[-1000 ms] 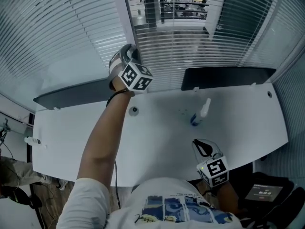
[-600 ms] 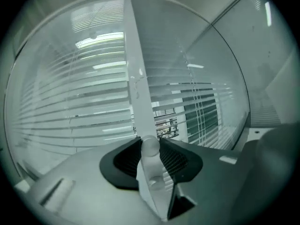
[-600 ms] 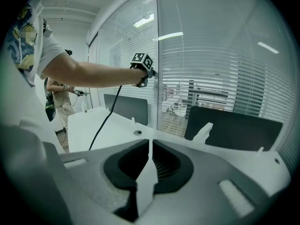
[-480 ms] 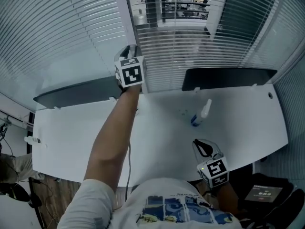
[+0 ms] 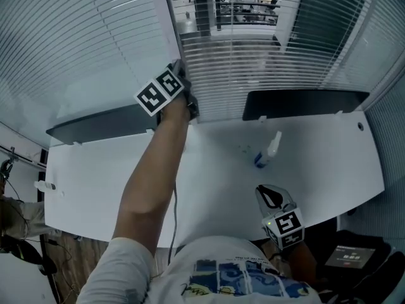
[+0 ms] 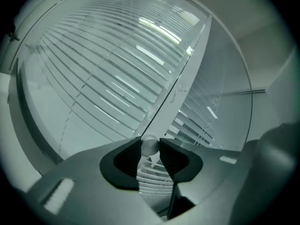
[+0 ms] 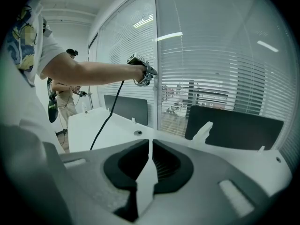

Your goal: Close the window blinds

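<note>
Left gripper fingers grasp the blind wand: twist it about its own axis, no sideways tug. Right gripper fingers clenched, empty.

Person: white short-sleeved T-shirt with a blue panelled print and dark script across the chest. Left gripper: light grey moulded body, with dark ribbed pads lining the jaws. It carries a cube with black-and-white square markers, and a thin black cable trails from it. Right gripper: same grey body and same dark pads on the jaws. Its marker cube is likewise black squares on white.
</note>
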Available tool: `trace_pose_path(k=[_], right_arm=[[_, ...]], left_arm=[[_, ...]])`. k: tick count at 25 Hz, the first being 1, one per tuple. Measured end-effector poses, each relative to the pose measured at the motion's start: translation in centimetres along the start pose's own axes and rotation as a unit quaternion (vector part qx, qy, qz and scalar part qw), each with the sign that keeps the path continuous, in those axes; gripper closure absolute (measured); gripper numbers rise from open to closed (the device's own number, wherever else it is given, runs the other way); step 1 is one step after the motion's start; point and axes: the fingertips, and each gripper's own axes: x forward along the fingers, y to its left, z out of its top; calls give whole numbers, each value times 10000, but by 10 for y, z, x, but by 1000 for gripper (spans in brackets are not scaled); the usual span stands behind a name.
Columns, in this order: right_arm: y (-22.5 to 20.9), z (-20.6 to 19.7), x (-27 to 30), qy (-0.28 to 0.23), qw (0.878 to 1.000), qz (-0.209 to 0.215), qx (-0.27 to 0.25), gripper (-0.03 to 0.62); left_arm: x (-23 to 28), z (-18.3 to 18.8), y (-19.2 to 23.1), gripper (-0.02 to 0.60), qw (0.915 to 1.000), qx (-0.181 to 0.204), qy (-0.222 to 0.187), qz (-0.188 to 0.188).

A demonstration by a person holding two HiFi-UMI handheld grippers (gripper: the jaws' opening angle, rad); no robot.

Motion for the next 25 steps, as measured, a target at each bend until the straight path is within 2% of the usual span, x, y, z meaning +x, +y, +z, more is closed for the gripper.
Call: trace_pose_path(k=[3, 9, 13, 15, 18, 25], right_arm=[[-1, 1, 1, -17, 10000, 1, -1, 579], [-2, 1, -1, -27, 10000, 2, -27, 579], [-4, 1, -2, -42, 10000, -13, -56, 579], [-4, 3, -3, -38, 10000, 1, -82, 579], [-3, 6, -3, -43, 9999, 41, -148, 579], [9, 15, 1, -166, 9991, 216, -324, 579]], left_arm=[[2, 0, 1, 451, 9999, -121, 8, -34], [2, -1, 1, 449, 10000, 31, 21, -80], [3, -3, 1, 437, 9983, 547, 143, -108], [0, -1, 2, 414, 9952, 959, 170, -54], [-11, 2, 3, 413, 9893, 1446, 190, -27], [-64, -5, 7, 414, 9805, 1910, 355, -310]])
